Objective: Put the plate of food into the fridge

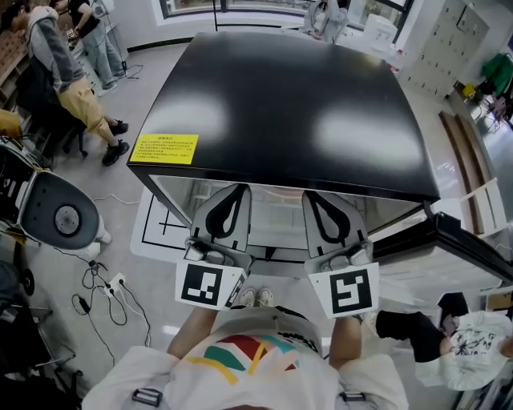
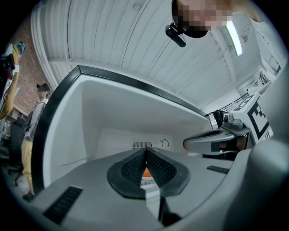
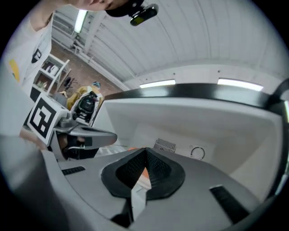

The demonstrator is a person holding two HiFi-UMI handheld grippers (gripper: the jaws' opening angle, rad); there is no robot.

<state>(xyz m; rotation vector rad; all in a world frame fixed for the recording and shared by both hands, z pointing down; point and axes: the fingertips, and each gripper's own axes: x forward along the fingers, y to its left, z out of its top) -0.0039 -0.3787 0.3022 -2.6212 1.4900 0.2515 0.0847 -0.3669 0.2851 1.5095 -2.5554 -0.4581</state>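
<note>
Pale grey floor (image 1: pixel 120 210) with loose black cables (image 1: pixel 103 298) near its left edge. Windows (image 1: pixel 188 6) line the far wall. White ribbed ceiling (image 2: pixel 113 40) carries a lit strip light (image 2: pixel 234 38). White open shelving (image 3: pixel 52 72) stands beyond.

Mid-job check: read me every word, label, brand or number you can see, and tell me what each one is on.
No text can be read in any view.
Yellow rectangular sticker on the glossy black fridge top: lines of dark print, too small to read.
Black-and-white square markers: coded patterns, no words.
White shirt with dark print, lower right in the head view: too blurred to read.
</note>
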